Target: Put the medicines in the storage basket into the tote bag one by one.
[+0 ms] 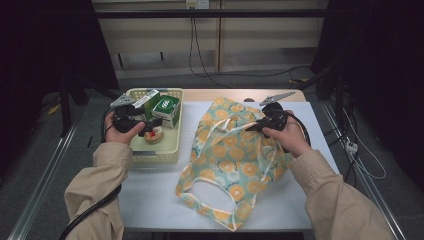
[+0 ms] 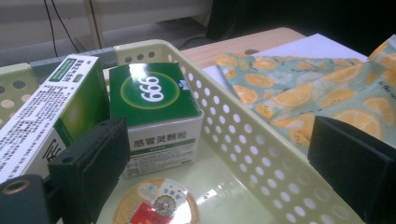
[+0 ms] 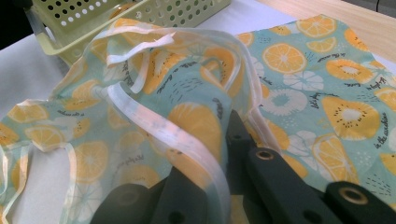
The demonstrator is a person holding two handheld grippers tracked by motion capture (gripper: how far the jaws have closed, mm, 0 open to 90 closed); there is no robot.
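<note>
beige-sleeved right hand [image 1: 289, 136] level, tongs [image 3: 219, 177] pinching fruit-print bag [image 1: 230, 160], seemingly lifted

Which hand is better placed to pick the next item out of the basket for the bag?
Left. The left gripper hovers open over the basket, right by the round cup and green box, while the right gripper is shut on the fruit-print bag.

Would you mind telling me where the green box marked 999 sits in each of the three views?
High view: the 999 box stands in the basket's far right corner.
Left gripper view: upper middle, beside the long green-and-white box.
Right gripper view: I cannot make it out.
Shared landmark: the pale yellow perforated basket.
</note>
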